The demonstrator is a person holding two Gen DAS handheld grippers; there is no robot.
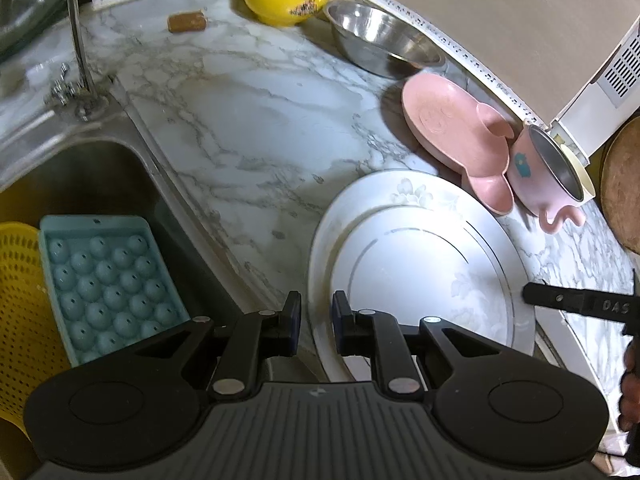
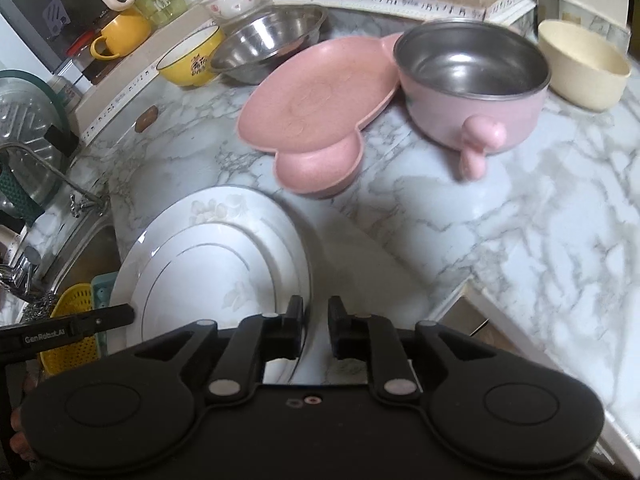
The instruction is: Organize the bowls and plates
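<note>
A: Where are the plates?

B: Two white plates sit stacked on the marble counter (image 2: 520, 240): a smaller white plate (image 1: 416, 276) on a larger floral white plate (image 1: 404, 192). The stack's left rim passes between the left gripper (image 1: 316, 322) fingers, and its right rim lies at the right gripper (image 2: 315, 330).

A: Do the fingers have hold of it?

B: The left fingers are parted by a narrow gap with the rim in it, but I cannot tell whether they touch it. The right fingers stand slightly apart, the left one over the rim, and nothing is gripped between them.

A: What lies beyond the fingers?

B: Ahead of the right fingers, a pink mouse-shaped plate (image 2: 316, 100), and touching its far right side a pink steel-lined bowl (image 2: 472, 88). Right of that, a cream bowl (image 2: 580, 64). Further ahead and left, a steel bowl (image 2: 268, 48), a yellow bowl (image 2: 192, 60) and a small white bowl with hearts (image 2: 232, 0).

A: And left of the left fingers?

B: The sink (image 1: 100, 176), holding a blue ice-ball tray (image 1: 108, 284) beside a yellow colander (image 1: 20, 300).
</note>
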